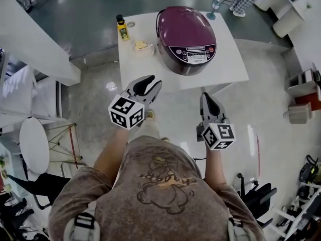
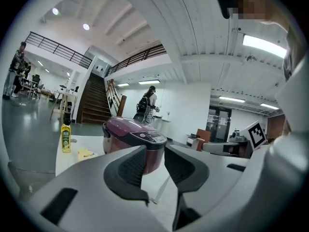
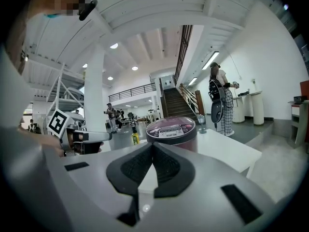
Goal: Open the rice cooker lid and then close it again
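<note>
A maroon rice cooker (image 1: 185, 39) stands on the white table (image 1: 230, 67) with its lid down and its control panel facing me. It also shows ahead in the left gripper view (image 2: 135, 138) and the right gripper view (image 3: 171, 129). My left gripper (image 1: 153, 83) is held off the table's near edge, to the cooker's left, with a narrow gap between its jaws and nothing in it (image 2: 155, 151). My right gripper (image 1: 206, 96) hovers before the near edge, a little right of the cooker's middle. Its jaws meet at the tips (image 3: 152, 146) and hold nothing.
A small yellow bottle (image 1: 122, 29) and a yellowish lump (image 1: 141, 46) sit on the table left of the cooker. A glass (image 1: 214, 6) stands at the far right corner. A round white table (image 1: 34, 144) and a long white counter (image 1: 35, 39) lie left.
</note>
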Available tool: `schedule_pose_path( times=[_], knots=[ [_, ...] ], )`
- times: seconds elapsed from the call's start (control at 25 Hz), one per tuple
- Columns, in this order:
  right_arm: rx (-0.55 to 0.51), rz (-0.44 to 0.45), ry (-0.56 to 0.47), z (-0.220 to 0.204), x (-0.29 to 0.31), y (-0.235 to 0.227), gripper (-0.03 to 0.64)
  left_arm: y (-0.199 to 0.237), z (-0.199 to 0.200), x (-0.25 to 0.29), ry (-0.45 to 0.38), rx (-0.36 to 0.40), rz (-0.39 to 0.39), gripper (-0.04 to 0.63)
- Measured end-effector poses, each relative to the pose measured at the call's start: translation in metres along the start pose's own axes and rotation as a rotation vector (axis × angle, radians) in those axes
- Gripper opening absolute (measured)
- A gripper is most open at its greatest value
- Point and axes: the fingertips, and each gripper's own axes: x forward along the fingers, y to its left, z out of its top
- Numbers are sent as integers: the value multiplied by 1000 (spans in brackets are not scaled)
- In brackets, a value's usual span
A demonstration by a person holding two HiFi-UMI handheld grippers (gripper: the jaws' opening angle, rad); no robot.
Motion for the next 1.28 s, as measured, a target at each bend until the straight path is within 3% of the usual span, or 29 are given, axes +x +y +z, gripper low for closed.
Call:
schedule_pose_path(
  times=[0.4,0.64,1.28],
  knots=[
    [-4,-10,1,-8,-14,-4,3,8,-9,-19,-28,-29,106,25],
    [0,-11,0,-8,-15,-6,2,5,-3,-19,-26,-2,127,21],
    [1,20,-10,-5,-18,1,0,5,-3,-31,-50,-53,169,21]
  ],
)
